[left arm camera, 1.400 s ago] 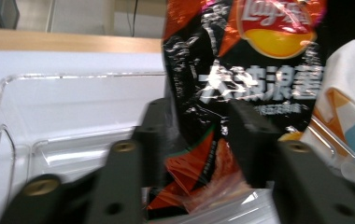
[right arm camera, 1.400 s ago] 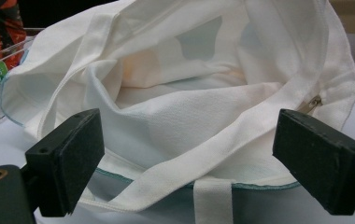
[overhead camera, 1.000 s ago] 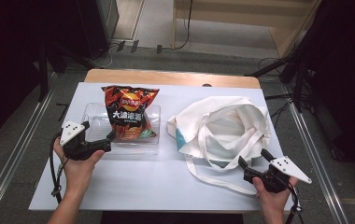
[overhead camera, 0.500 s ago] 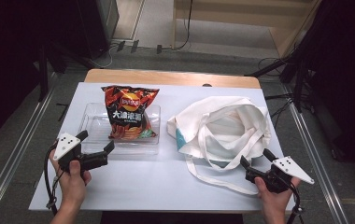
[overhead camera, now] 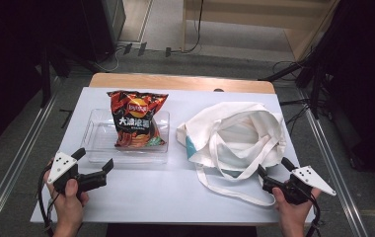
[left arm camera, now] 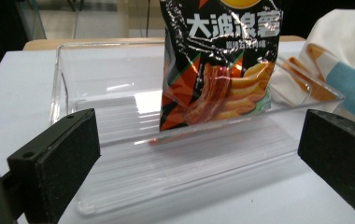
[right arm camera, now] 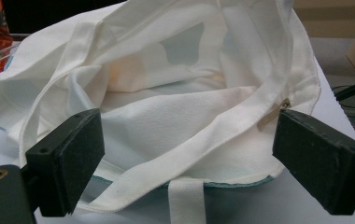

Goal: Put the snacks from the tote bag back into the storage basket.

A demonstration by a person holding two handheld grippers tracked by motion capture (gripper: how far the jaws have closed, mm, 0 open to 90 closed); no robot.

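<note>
Left claw (overhead camera: 95, 167) has drawn back from the clear tray (overhead camera: 96, 148), jaws apart, empty; chip bag (overhead camera: 135, 118) stands untouched in it. Right claw (overhead camera: 273, 172), apart, waits at the tote bag (overhead camera: 235, 133) mouth: grasp not begun

The left gripper (overhead camera: 94, 165) has drawn back from the clear tray (overhead camera: 93, 129), sliding from beside the tray's near left corner down toward the lower left of the high view (its jaws stay spread wide). The right gripper (overhead camera: 274, 172) has shifted only slightly, at the bag's (overhead camera: 244, 131) near edge.
</note>
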